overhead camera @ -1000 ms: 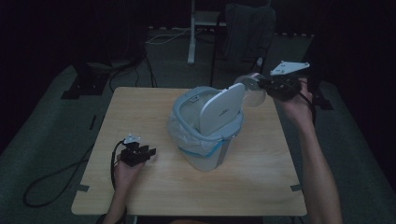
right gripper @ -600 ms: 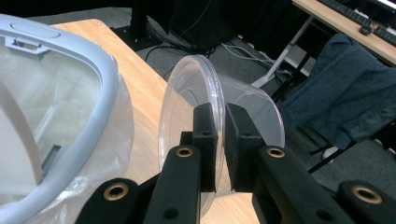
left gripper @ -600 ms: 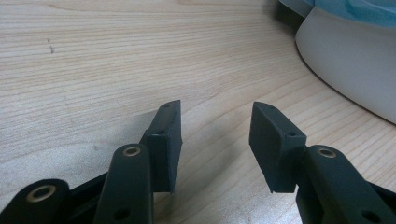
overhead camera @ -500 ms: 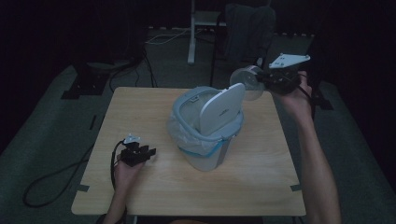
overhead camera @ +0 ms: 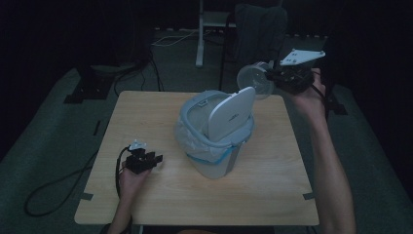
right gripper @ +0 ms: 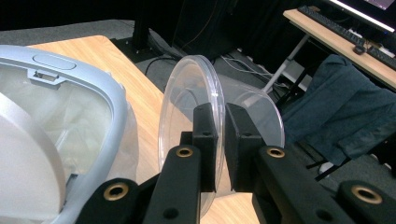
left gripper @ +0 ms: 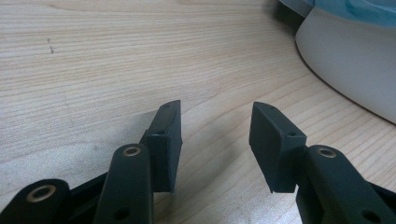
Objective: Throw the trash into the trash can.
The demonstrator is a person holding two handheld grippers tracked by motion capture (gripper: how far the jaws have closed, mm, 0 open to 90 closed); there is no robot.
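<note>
High view first: we hold a clear plastic cup (overhead camera: 254, 81) in the right tongs (overhead camera: 271, 76), up off the bench (overhead camera: 146, 112) and just beyond the far right rim of the lined bin (overhead camera: 214, 141); the bin's white swing lid (overhead camera: 231, 114) stands tilted up in the opening; the cup is beside the bin's mouth, not over it as far as we can tell; the left tongs (overhead camera: 157, 160) rest low on the bench near the front left, well apart from the bin, nothing in them.

Left gripper view: the left tongs (left gripper: 215, 135) stand about half spread, bare wood between the pads; the bin's white wall (left gripper: 355, 70) sits just off to the right, not touched.

Right gripper view: the right tongs (right gripper: 221, 140) are pinched narrow on the cup's thin wall (right gripper: 187, 112), rim turned sideways toward the bin; the bin's grey rim (right gripper: 93, 84) and its pale liner (right gripper: 60, 121) lie to the left; the cup looks empty, though the plastic makes that hard to tell.

Our read on progress: pickup and lift are done, the carry is nearly there; left to do is bring the cup over the opening past the tilted lid, let go, pull the right hand back; the left hand has no part in this yet.
</note>
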